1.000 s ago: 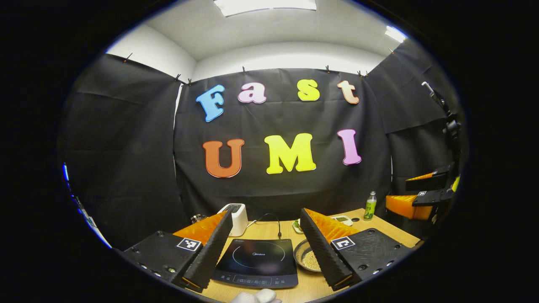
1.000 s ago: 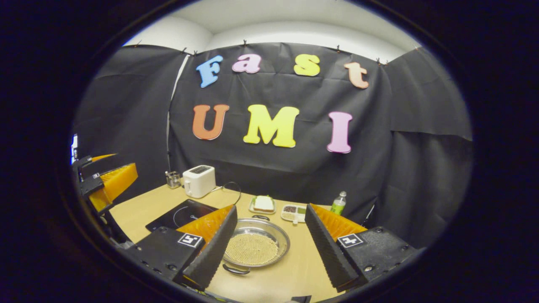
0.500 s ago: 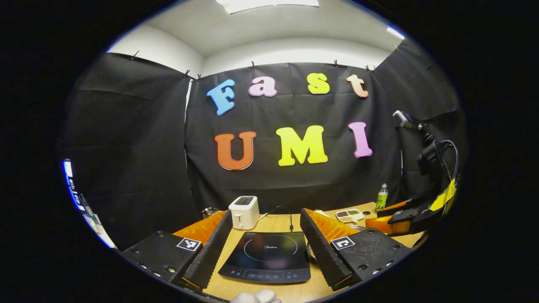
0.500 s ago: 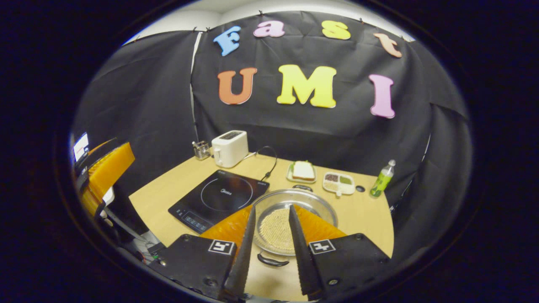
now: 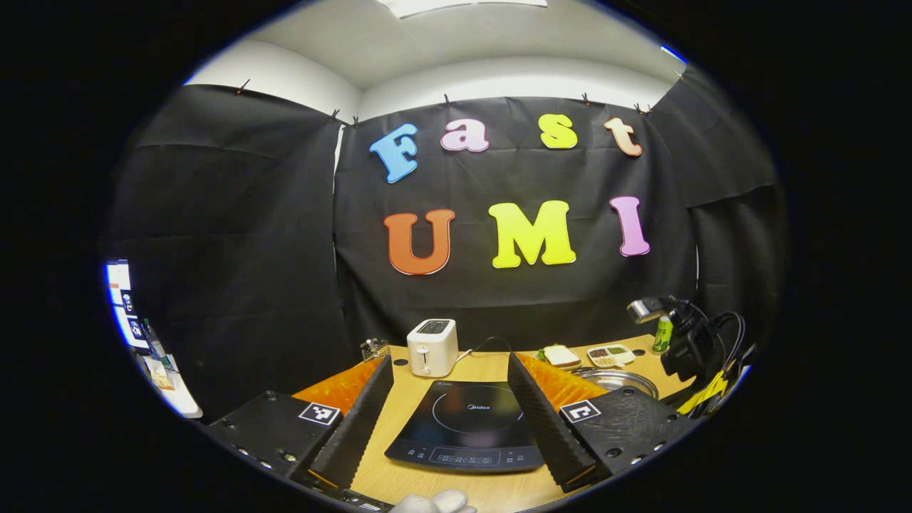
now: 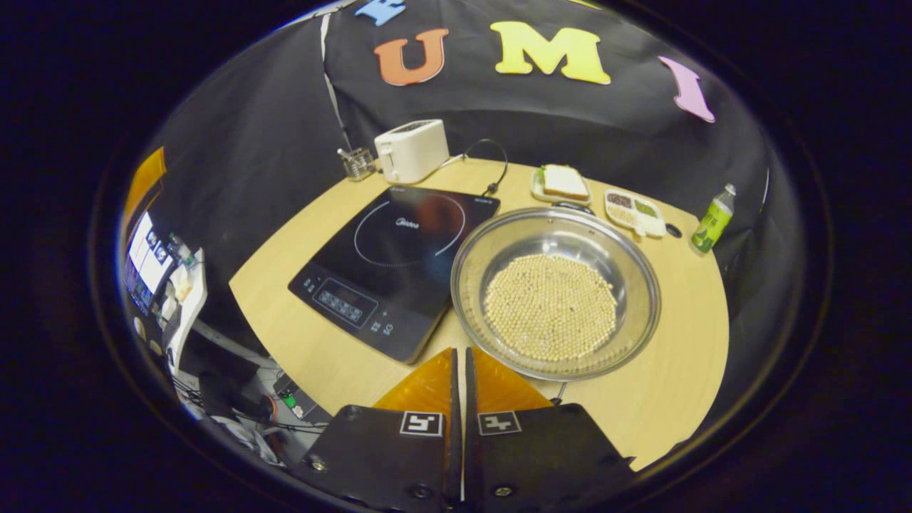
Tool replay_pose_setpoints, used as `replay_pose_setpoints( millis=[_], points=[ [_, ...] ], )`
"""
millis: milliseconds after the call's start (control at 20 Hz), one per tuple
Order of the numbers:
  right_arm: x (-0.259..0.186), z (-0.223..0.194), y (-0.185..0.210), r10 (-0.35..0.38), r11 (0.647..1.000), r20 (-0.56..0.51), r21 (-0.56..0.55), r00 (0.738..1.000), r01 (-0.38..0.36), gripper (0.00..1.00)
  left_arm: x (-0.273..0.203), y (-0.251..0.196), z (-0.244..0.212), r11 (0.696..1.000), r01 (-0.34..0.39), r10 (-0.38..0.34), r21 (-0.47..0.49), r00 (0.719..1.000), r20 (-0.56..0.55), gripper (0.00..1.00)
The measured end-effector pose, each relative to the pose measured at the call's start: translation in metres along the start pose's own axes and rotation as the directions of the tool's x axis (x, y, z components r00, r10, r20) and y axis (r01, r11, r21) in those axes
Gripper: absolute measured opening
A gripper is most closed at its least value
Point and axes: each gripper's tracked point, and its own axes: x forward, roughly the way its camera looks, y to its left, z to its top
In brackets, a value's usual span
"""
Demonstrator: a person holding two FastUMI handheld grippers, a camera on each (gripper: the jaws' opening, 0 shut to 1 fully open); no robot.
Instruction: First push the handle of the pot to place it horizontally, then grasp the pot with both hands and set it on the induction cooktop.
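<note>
Black cloth backs a wooden worktop (image 5: 491,367). From the left gripper view I count one induction cooktop (image 5: 470,427), one toaster (image 5: 432,347), one pot (image 5: 617,379), two food trays and one bottle (image 5: 663,333). My left gripper (image 5: 450,420) hovers level above the cooktop's near edge, jaws released wide. The right gripper's body (image 5: 687,349) hangs at far right, above the pot.

From the right gripper view I look steeply down. My right gripper (image 6: 460,374) has its jaws clenched almost together on nothing, tips just short of the pot's (image 6: 556,292) near rim. One pot, full of pale beans, sits on the worktop touching the cooktop's (image 6: 392,263) right edge.
</note>
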Motion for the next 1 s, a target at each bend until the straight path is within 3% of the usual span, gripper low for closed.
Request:
replay_pose_setpoints(
  millis=[250, 300, 400, 1000],
  points=[
    [0.027, -0.031, -0.002, -0.012, 1.000, -0.102, 0.008, 0.995, 0.013, 0.00, 0.005, 0.001, -0.006, 1.000, -0.005, 0.005, -0.007, 1.000, -0.017, 0.96],
    [0.031, -0.033, -0.004, -0.016, 1.000, -0.110, 0.021, 0.994, 0.018, 0.04, 0.004, 0.001, -0.007, 1.000, -0.003, 0.003, -0.007, 1.000, -0.020, 0.96],
    [0.038, -0.036, -0.009, -0.023, 1.000, -0.119, 0.016, 0.993, 0.025, 0.00, 0.003, -0.001, -0.008, 1.000, 0.003, -0.003, -0.005, 1.000, -0.020, 0.96],
    [0.037, -0.051, -0.032, -0.052, 0.995, -0.127, 0.082, 0.991, 0.063, 0.01, 0.010, -0.015, -0.006, 0.999, 0.040, -0.040, -0.014, 0.999, -0.021, 0.96]
  ],
)
